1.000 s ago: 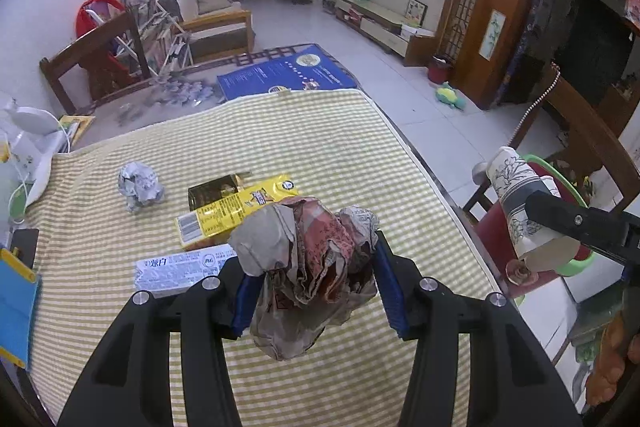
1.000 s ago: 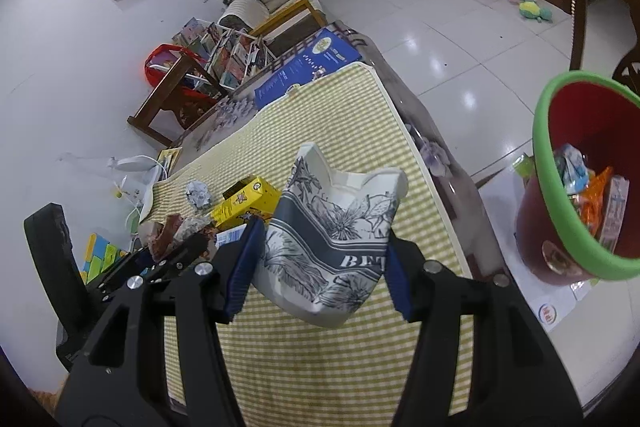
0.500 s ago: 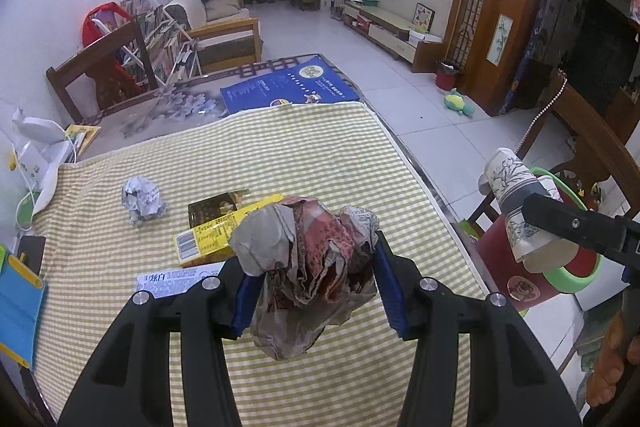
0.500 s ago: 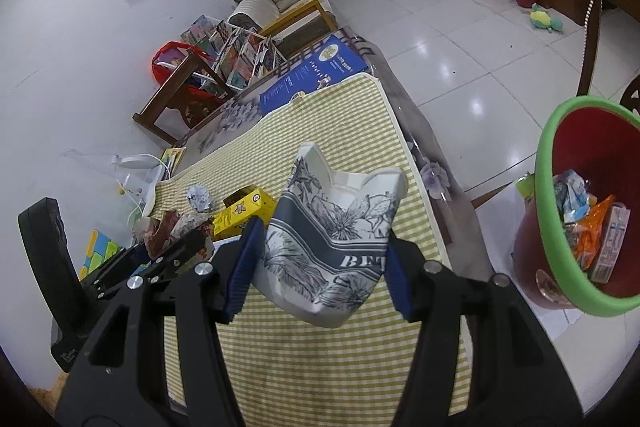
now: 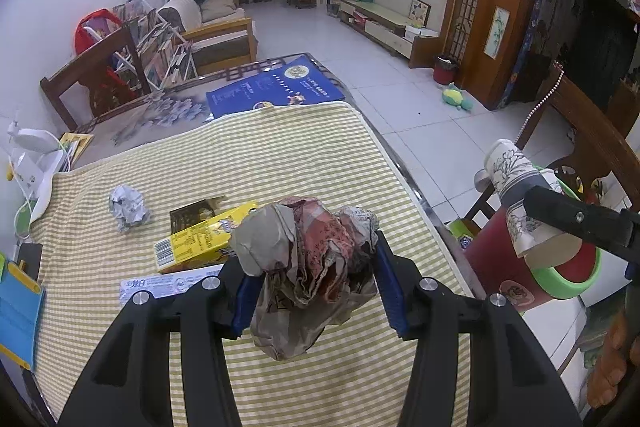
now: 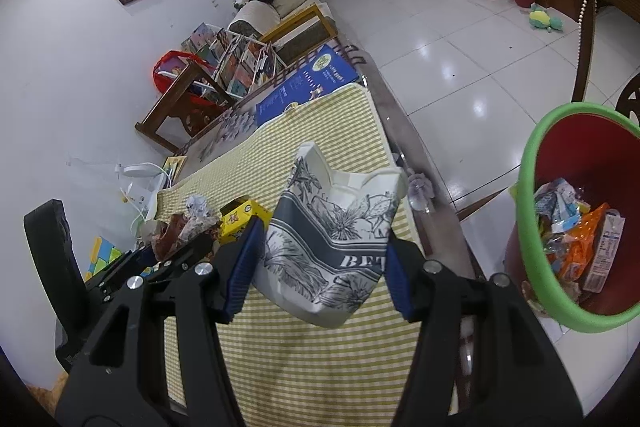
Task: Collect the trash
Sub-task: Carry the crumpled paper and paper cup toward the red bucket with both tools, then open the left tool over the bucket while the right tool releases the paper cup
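Trash here is of several kinds. The wad [image 5: 308, 267], a crumpled lump of brown and reddish paper with many folds, sits in the lower middle of the left wrist view, between the blue ribbed pads of the left gripper [image 5: 310, 287]; both pads press on its sides, so this gripper is clamped on it. The cup [image 6: 332, 243], a squashed white paper cup with dark flower drawings and a grey band, is in the middle of the right wrist view, pinched between the pads of the right gripper [image 6: 324, 267], its open rim pointing up and away.

On the table [image 5: 280, 155], covered with a soft cloth of yellow and white stripes, four more pieces lie left of the wad: one grey paper ball [image 5: 126, 207], one yellow box [image 5: 200, 239] lying flat, one small dark card [image 5: 196, 213] touching the box behind it, and one flat white wrapper [image 5: 168, 285] just beside the left gripper's finger.

One bin [image 6: 532, 187], round, red plastic with a green rim, stands on the floor at the right edge of the right wrist view, off the table's edge. It holds crumpled wrappers and a small carton. In the left wrist view the cup is seen just in front of the bin.
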### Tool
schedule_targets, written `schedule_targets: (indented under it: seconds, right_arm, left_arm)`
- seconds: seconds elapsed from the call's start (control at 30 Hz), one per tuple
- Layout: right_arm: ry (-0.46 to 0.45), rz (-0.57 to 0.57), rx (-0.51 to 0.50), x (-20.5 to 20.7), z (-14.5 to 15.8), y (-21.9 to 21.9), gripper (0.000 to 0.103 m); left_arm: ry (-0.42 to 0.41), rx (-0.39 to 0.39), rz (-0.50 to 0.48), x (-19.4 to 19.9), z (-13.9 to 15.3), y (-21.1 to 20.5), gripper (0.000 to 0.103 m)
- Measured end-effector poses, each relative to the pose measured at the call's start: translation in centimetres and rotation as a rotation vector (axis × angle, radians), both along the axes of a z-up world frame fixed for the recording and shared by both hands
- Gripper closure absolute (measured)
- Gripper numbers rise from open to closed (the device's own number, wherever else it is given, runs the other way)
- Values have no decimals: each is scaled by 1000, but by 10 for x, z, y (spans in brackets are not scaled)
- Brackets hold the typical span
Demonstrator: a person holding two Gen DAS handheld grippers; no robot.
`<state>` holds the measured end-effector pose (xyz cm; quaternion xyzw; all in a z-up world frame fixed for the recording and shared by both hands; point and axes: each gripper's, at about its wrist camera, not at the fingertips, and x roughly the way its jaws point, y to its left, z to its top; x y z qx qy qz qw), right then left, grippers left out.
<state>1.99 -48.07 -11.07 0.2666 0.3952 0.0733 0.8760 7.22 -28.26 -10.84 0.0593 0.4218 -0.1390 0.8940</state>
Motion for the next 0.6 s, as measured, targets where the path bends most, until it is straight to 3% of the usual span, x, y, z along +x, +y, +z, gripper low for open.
schedule_targets:
  seconds: [0.37,0.6]
  right_arm:
    - [-4,-53,18,-7,-2,-44,48]
    - [-17,-176,8,-26,2,-106,48]
  left_arm:
    - [3,-15,-71,1,4,-55,55]
    - [10,-32,-175,2,9,-110,55]
